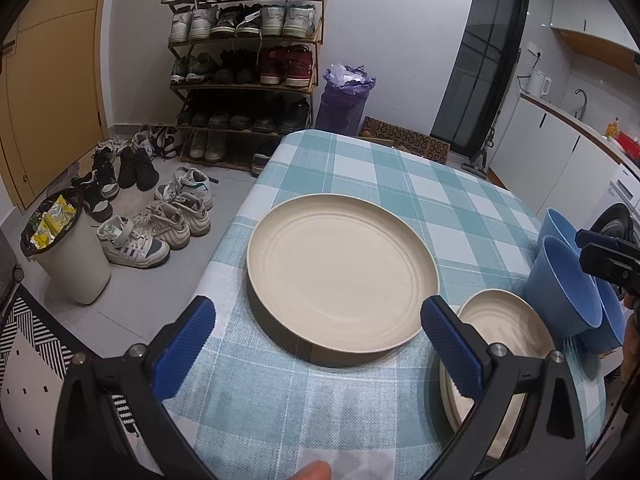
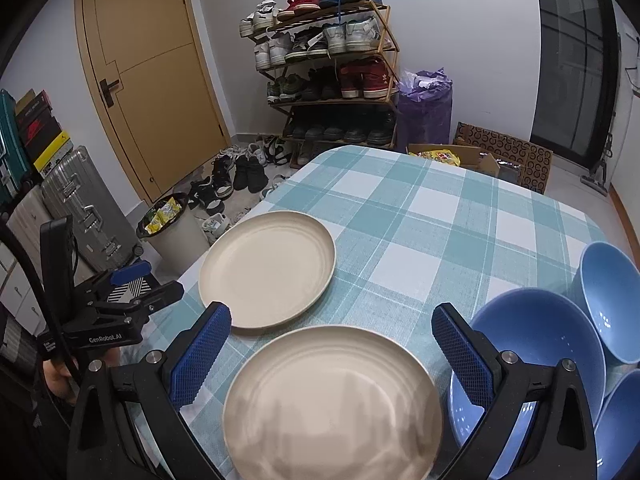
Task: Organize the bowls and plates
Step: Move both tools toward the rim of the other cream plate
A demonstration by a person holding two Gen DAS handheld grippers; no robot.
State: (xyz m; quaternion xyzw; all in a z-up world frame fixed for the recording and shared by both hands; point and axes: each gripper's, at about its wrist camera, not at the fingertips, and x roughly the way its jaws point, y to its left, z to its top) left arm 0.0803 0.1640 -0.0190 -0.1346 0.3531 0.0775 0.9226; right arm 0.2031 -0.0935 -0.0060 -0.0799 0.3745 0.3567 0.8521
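A large cream plate (image 1: 342,280) lies on the teal checked tablecloth (image 1: 360,168), just ahead of my open left gripper (image 1: 318,318), whose fingers stand either side of its near rim without touching. A second cream plate (image 2: 332,400) lies below and between the fingers of my open right gripper (image 2: 331,320), which holds nothing. A double rim shows on this plate's left side in the left wrist view. Three blue bowls sit at the right: one nearest (image 2: 536,360), one behind it (image 2: 612,300), one at the frame edge (image 2: 620,424).
The table's left edge drops to the floor, where a lined waste bin (image 1: 68,248) and scattered sneakers (image 1: 160,224) stand. A shoe rack (image 1: 248,60) and a purple bag (image 1: 344,100) are past the far edge. Suitcases (image 2: 80,208) stand on the left, a washing machine (image 1: 616,216) on the right.
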